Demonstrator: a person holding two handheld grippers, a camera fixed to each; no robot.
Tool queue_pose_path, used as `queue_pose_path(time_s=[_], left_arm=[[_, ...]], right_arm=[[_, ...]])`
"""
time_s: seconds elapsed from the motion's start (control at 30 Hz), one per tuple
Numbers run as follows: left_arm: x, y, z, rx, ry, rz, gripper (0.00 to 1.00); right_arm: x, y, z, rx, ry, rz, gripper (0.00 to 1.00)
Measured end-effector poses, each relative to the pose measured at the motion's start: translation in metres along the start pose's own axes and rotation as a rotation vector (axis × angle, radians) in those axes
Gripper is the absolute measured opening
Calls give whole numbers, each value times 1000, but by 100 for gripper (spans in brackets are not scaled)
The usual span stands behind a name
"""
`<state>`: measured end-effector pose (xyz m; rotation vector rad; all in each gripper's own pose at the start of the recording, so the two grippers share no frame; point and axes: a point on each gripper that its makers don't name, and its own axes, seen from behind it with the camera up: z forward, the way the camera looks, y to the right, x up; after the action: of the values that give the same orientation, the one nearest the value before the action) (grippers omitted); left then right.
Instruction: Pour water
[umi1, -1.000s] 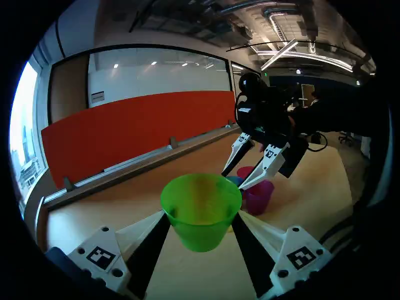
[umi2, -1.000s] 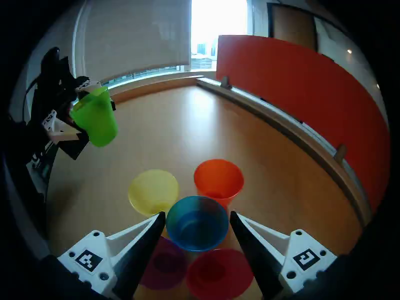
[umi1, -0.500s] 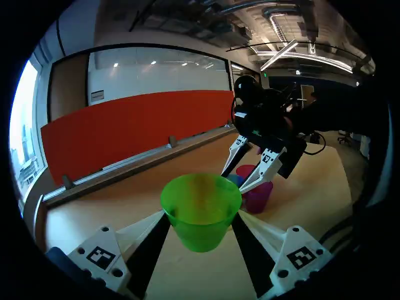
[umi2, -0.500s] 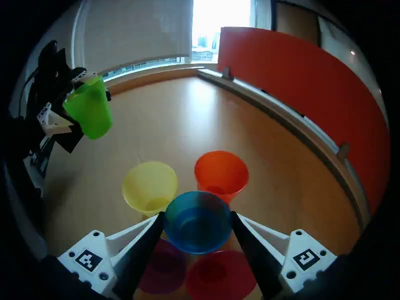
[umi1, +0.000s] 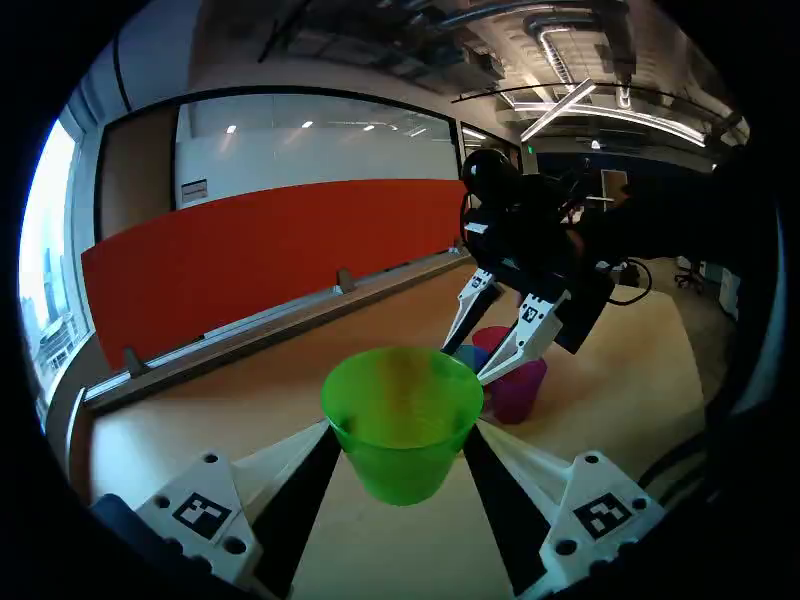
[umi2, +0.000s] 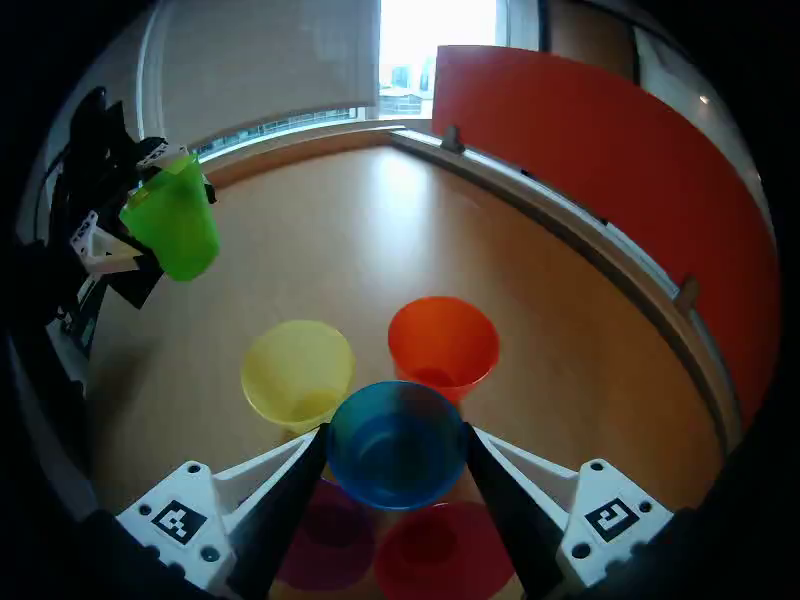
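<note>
Big wooden table (umi2: 380, 220) by the window, left gripper (umi1: 400, 432) clamped round a green plastic cup (umi1: 402, 465) up in the air, right gripper (umi2: 395, 440) pinching a blue cup (umi2: 395, 465) over the tabletop, both probably light and squashy, so gentle mid-wall grips.

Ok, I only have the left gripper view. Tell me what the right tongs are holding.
Observer: The right tongs are shut on a blue cup, held upright.
Operator: List whatever stands beyond that cup.
Observer: A yellow cup and an orange cup stand side by side on the table, not touching.
Operator: Say which one is nearer my green cup.
Observer: The yellow one; it is on the side toward the green cup.
</note>
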<state>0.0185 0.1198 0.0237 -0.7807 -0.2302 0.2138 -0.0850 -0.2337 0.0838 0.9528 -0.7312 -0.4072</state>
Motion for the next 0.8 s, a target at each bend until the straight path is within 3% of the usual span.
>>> queue_pose_path(time_s=[0.8], left_arm=[[1, 1, 2, -5, 0, 8, 81]], right_arm=[[0, -3, -1, 0, 1, -3, 93]])
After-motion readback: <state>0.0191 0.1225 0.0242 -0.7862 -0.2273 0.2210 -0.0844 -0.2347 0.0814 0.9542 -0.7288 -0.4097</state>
